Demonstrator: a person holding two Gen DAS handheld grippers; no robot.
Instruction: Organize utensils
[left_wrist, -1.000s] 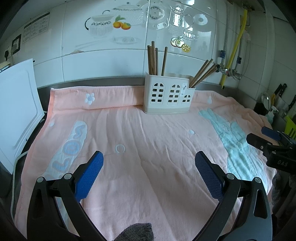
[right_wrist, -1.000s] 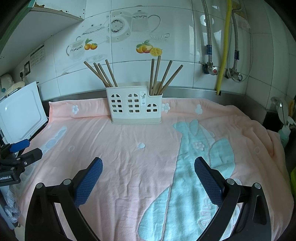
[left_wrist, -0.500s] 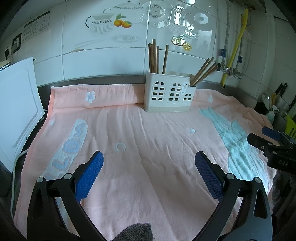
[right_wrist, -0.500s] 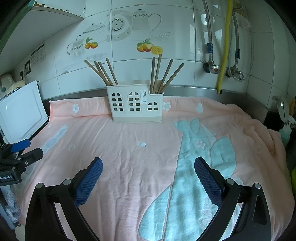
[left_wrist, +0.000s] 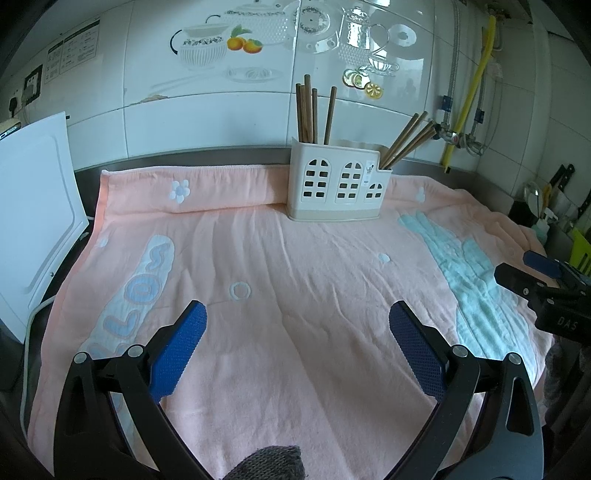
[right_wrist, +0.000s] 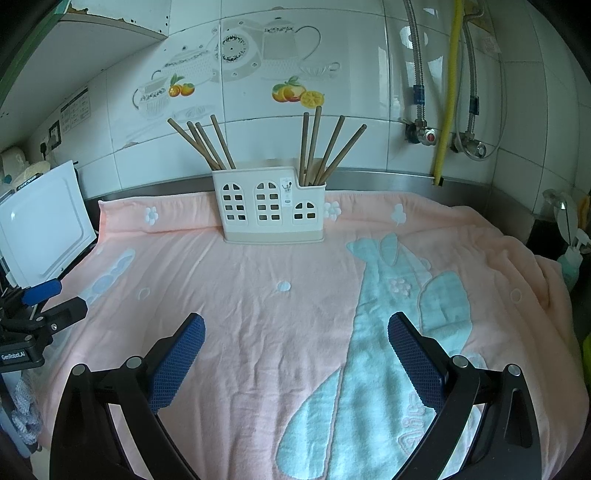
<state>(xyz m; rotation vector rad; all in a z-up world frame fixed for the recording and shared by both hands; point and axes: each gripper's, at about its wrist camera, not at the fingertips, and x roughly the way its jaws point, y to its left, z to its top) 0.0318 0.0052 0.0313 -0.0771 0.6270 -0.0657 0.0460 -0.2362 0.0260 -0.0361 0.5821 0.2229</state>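
My left gripper (left_wrist: 295, 325) and my right gripper (right_wrist: 295, 326) both hang with jaws spread wide and nothing between them, low over the pink towel (left_wrist: 295, 369). Over the last second the only change is that both have drifted a little nearer the white utensil holder (right_wrist: 271, 201), which stands ahead of them at the towel's far edge. Its two bunches of chopsticks (right_wrist: 325, 147) sit as they did, one at each end, so I judge the sorting done or nearly so, with nothing loose left to fetch.
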